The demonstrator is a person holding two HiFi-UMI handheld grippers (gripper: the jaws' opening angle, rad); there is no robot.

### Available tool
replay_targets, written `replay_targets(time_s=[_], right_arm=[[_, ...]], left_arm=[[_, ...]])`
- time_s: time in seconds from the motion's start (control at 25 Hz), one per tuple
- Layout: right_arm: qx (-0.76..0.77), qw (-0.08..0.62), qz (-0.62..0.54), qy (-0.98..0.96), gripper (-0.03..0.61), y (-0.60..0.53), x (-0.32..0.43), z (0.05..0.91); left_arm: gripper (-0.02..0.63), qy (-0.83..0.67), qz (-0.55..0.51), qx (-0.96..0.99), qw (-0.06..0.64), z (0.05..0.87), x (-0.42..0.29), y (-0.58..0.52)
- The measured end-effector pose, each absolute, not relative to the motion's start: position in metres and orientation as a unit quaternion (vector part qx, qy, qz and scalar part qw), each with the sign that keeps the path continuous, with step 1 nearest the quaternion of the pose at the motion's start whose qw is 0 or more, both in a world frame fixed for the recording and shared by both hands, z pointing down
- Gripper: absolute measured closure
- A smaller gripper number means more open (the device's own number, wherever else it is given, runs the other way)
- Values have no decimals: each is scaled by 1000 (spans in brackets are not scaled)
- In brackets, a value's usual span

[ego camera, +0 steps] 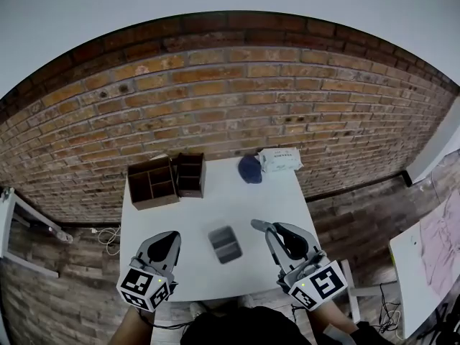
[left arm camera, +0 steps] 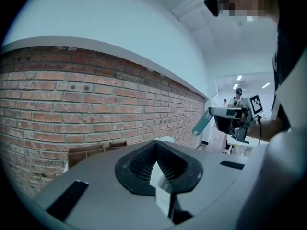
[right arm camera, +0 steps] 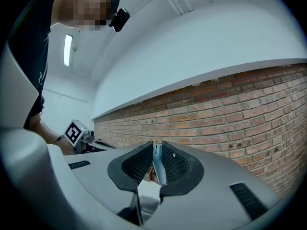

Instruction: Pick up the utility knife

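Right gripper view: the right gripper (right arm camera: 157,145) fingers clamp the teal utility knife (right arm camera: 159,169). Head view: the left gripper (ego camera: 170,236) fingers are closed and empty, at lower left over the white desk (ego camera: 215,200).

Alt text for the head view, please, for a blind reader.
Seen from above, the right gripper holds a utility knife in its jaws at a white table against a brick wall, with the left gripper alongside. On the table sit a grey case, two wooden organisers and a white packet.
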State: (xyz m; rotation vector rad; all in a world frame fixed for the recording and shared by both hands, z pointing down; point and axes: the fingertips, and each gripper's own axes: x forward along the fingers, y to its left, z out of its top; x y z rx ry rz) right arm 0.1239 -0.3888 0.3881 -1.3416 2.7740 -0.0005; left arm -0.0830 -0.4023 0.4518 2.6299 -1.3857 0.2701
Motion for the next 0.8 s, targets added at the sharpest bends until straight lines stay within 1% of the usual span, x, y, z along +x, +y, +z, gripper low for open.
replay_targets(time_s=[0.32,0.64,0.8], right_arm=[[-413,42,-1,910,520,-387,147,378],[-396,69,23,915,520,-360,131,354],[-394,72,25,916,520,-334,115,350]], left_arm=[[623,-476,96,871,71,447,-59,-393],[623,-476,92,873,57,436,-67,-370],[623,-480,89,871,60,440,-83,-343]])
